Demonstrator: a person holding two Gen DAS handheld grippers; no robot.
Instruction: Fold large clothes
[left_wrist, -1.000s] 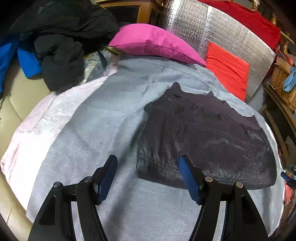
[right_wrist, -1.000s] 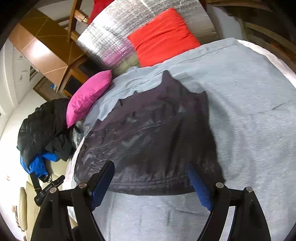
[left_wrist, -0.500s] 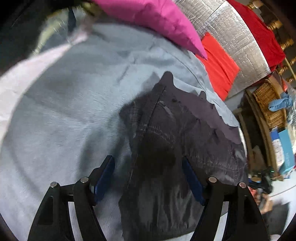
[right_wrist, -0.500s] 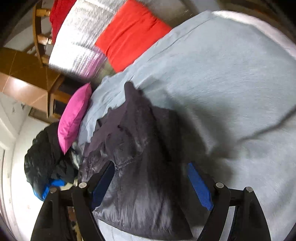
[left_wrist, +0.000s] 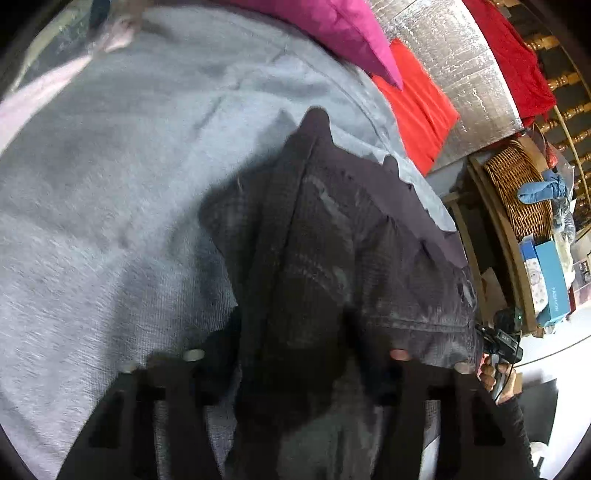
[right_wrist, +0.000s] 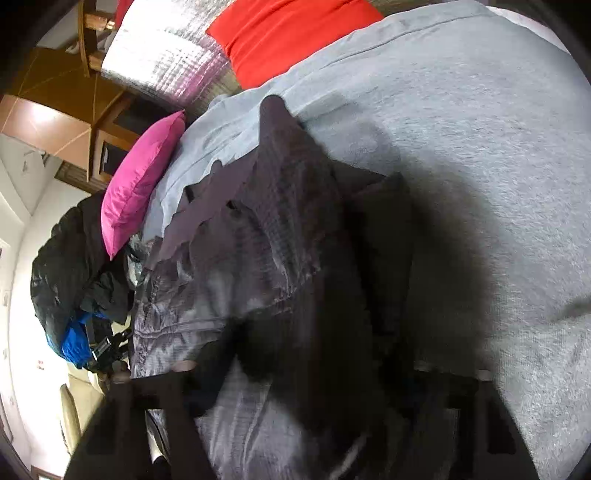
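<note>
A dark quilted jacket (left_wrist: 369, 240) lies folded on the grey blanket (left_wrist: 110, 184). In the left wrist view my left gripper (left_wrist: 291, 332) is at its near left corner, jaws closing, with a raised bunch of the fabric between them covering the pads. In the right wrist view the same jacket (right_wrist: 240, 258) spreads to the left. My right gripper (right_wrist: 314, 350) is at its near right corner, jaws closing on a dark fold. Shadow hides both pairs of pads.
A pink pillow (left_wrist: 332, 22) and a red cushion (left_wrist: 417, 107) lie at the far end against a silver panel. A wicker basket (left_wrist: 517, 192) and boxes stand to the right. A pile of dark and blue clothes (right_wrist: 66, 258) lies at the left. A person's hand (left_wrist: 491, 376) shows at the jacket's right.
Both grippers dropped and moved forward onto the jacket's near corners. Their jaws narrowed, and the blue pads that showed before are now buried in fabric.
</note>
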